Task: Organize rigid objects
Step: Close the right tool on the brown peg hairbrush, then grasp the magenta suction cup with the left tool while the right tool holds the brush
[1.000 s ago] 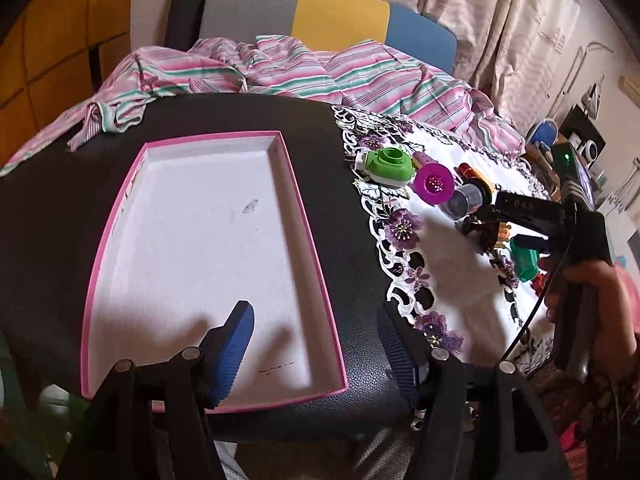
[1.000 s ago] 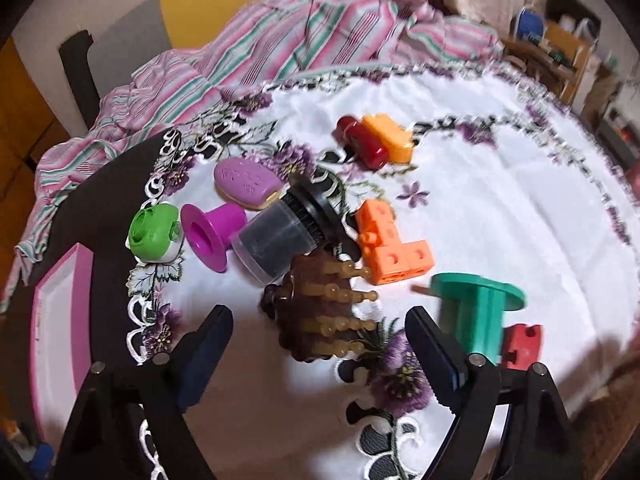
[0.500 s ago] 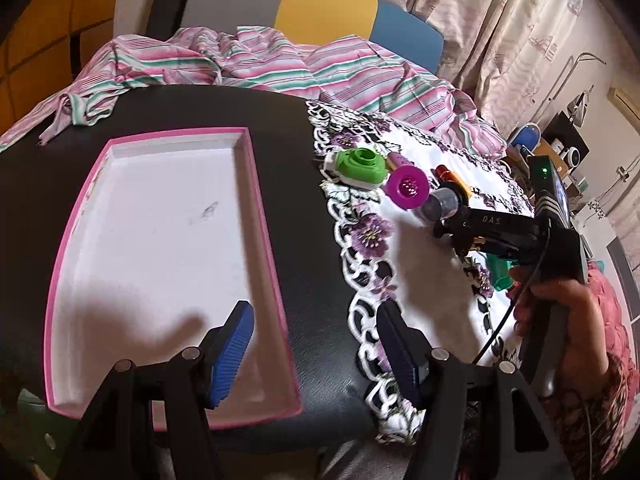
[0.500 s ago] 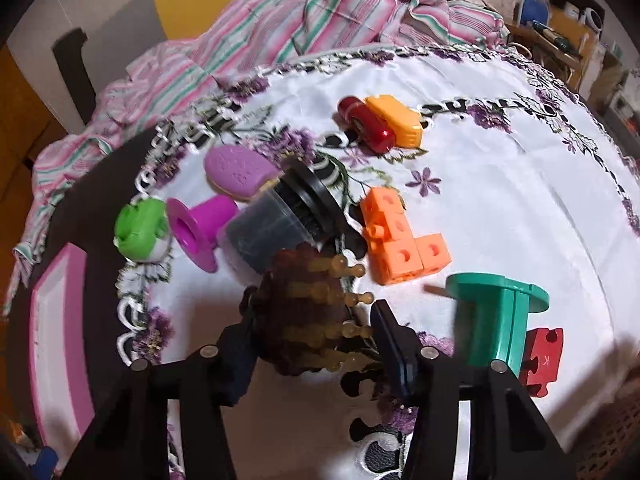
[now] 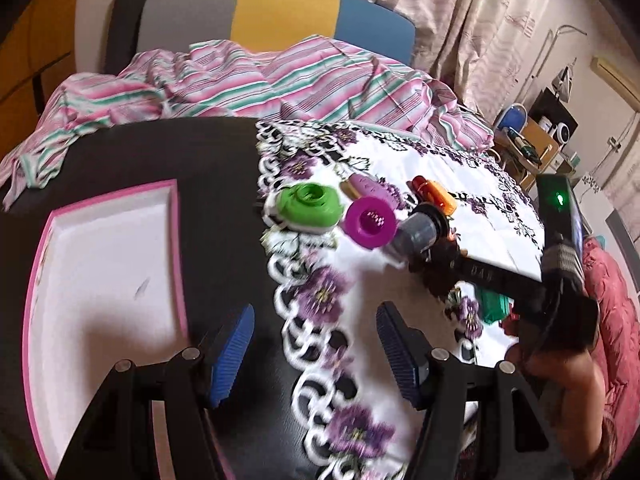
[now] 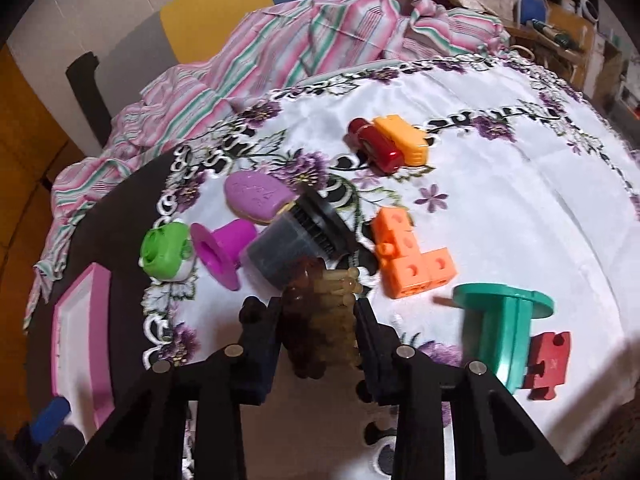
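Right hand-held gripper [image 6: 318,320] clamped on brown peg brush [image 6: 320,320], low over cloth, I judge for transfer | left hand-held gripper [image 5: 314,340] wide apart, empty | pink tray [image 5: 176,240] at counter's left awaits items

Glossy plastic blocks [image 6: 410,258], satiny tablecloth [image 6: 520,216]

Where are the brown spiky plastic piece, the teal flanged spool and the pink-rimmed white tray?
brown spiky plastic piece [image 6: 320,320], right wrist view, middle pegs.
teal flanged spool [image 6: 500,336], right wrist view, stem.
pink-rimmed white tray [image 5: 178,240], left wrist view, right rim.
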